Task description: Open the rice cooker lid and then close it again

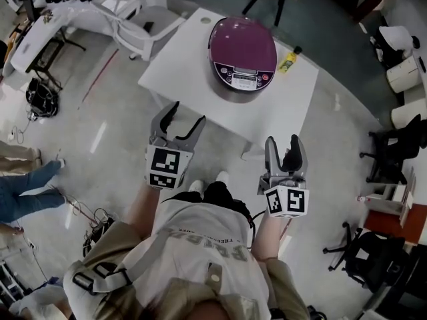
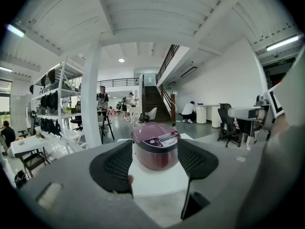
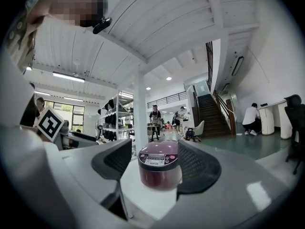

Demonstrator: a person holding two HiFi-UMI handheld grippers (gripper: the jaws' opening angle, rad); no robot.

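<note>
Though lid (image 1: 241,42) down, one rice cooker (image 1: 242,62), one table (image 1: 190,69), two empty grippers (image 1: 187,113) (image 1: 283,140)

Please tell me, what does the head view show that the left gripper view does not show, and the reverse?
Only the head view: the yellow bottle beside the rice cooker, and the person's own torso. Only the left gripper view: the staircase, the storage shelves and people standing far behind. Both: the rice cooker, lid down, on the white table, and the left gripper, jaws apart and empty.
</note>
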